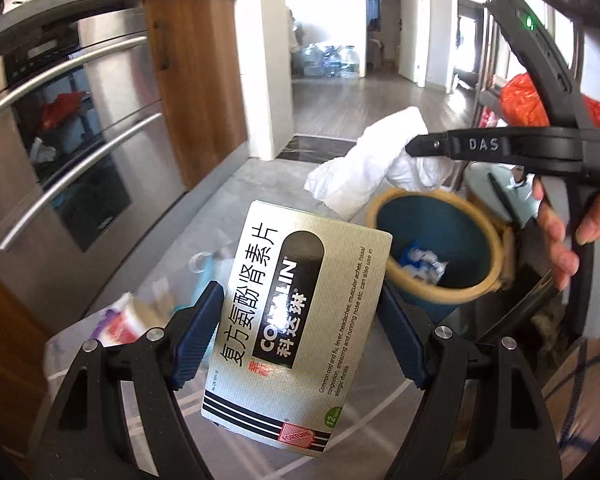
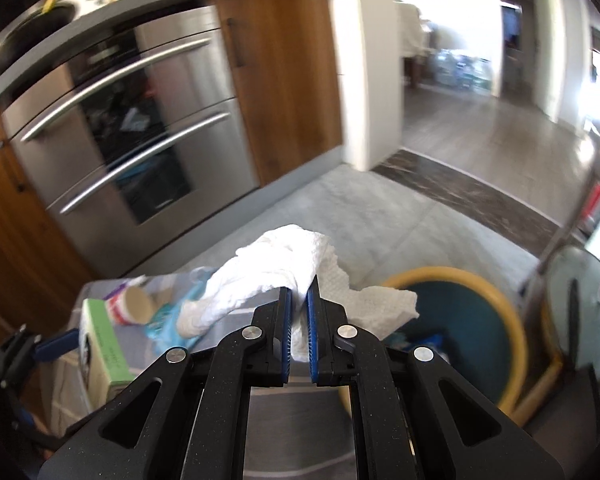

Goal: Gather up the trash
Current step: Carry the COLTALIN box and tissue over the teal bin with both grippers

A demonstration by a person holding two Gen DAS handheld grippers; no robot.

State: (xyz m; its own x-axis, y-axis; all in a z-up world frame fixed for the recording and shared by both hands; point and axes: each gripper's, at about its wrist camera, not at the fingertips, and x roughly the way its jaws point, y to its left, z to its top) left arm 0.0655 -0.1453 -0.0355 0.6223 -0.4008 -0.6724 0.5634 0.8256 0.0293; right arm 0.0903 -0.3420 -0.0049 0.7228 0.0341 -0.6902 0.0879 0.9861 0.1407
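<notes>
Left gripper point(image 1: 300, 320): jaws spread wide and pressed on the two long edges of the medicine box point(image 1: 296, 320); the box is held clear of the table, tilted, printed face toward the camera.
Medicine box, place: near the bin point(image 1: 436, 248), on its oven side, with one corner overlapping the bin rim in the left wrist view.
Right gripper point(image 2: 299, 304): jaws pressed nearly together, pinching a crumpled white paper towel point(image 2: 284, 264); the towel bulges out ahead of the blue pads and hangs to both sides.
Paper towel, place: above the bin's rim on its far side, in the air.
Bin: round, yellow rim, dark teal inside; blue-and-white wrappers point(image 1: 420, 264) lie at its bottom.
Bin lid point(image 2: 580, 304): pale, beside the bin on the side away from the oven.
Table point(image 2: 140, 344): just beside the bin on the oven side; carries a small round container point(image 2: 128, 304) and a blue wrapper point(image 2: 168, 316), both blurred, so possibly other scraps too.
Oven point(image 2: 140, 120): steel front, well beyond the bin across the floor.
Person's hand point(image 1: 572, 232): grips the right tool's handle, beside the bin.
</notes>
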